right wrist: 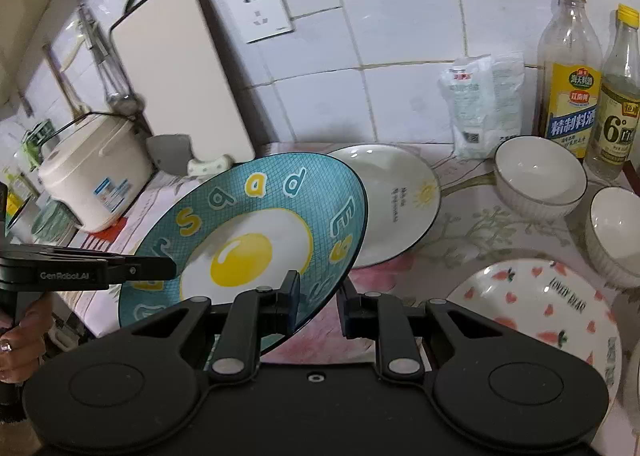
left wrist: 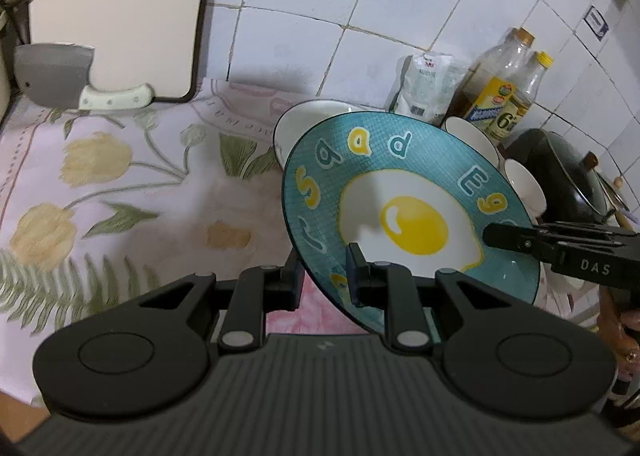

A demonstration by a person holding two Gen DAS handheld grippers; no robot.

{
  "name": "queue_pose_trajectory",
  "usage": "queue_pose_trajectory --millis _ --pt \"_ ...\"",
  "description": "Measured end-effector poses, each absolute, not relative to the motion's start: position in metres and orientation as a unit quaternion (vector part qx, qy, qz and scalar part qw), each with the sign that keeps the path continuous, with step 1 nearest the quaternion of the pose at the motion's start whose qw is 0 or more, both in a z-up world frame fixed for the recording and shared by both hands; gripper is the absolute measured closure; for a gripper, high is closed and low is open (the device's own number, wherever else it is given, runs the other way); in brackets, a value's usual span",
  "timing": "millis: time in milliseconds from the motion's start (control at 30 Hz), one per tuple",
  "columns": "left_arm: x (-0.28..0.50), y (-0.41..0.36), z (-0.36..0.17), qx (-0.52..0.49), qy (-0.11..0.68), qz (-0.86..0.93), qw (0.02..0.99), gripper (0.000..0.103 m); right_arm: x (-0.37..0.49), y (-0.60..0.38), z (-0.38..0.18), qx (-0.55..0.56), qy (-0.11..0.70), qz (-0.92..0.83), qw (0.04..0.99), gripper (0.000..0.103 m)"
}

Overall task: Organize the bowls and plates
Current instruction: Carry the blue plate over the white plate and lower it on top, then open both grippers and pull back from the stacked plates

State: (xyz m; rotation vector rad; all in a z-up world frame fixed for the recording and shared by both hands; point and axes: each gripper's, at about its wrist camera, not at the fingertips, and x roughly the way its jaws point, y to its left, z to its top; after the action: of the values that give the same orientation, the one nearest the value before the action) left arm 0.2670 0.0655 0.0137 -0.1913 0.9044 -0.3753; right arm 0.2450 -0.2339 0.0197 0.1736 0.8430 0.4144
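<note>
A round, glossy teal ceramic plate with a fried-egg print (left wrist: 404,211) is clamped at opposite rims by the left gripper (left wrist: 325,280) and right gripper (right wrist: 319,302), tilted above the floral cloth (left wrist: 120,183); beside it, a strawberry-patterned plate (right wrist: 548,308) is seen only in the right wrist view.

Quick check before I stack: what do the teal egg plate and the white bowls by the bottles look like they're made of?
Round teal plate with the fried-egg print: looks like glazed ceramic; glossy highlight on the yolk, thin dark rim. Held tilted, off the cloth, by both tools on opposite edges.
Two white bowls with ribbed outsides: probably glazed porcelain or stoneware; shiny insides with bright glints, fine dark rim line. Melamine can't be ruled out by sight.
</note>
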Motion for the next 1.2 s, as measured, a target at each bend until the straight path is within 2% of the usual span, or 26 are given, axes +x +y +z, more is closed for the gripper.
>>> queue_pose_trajectory --millis 533,900,1200 --pt "0.367 0.023 -0.019 -0.1 0.45 -0.174 0.87 0.083 0.342 -0.255 -0.006 0.091 0.444 0.171 0.875 0.079" --pt "0.376 0.014 -0.047 -0.081 0.466 -0.169 0.865 0.083 0.359 -0.262 -0.037 0.11 0.487 0.165 0.851 0.078" --pt "0.382 0.005 -0.051 -0.057 0.467 -0.161 0.868 0.083 0.364 -0.26 -0.049 0.104 0.489 0.158 0.851 0.076"
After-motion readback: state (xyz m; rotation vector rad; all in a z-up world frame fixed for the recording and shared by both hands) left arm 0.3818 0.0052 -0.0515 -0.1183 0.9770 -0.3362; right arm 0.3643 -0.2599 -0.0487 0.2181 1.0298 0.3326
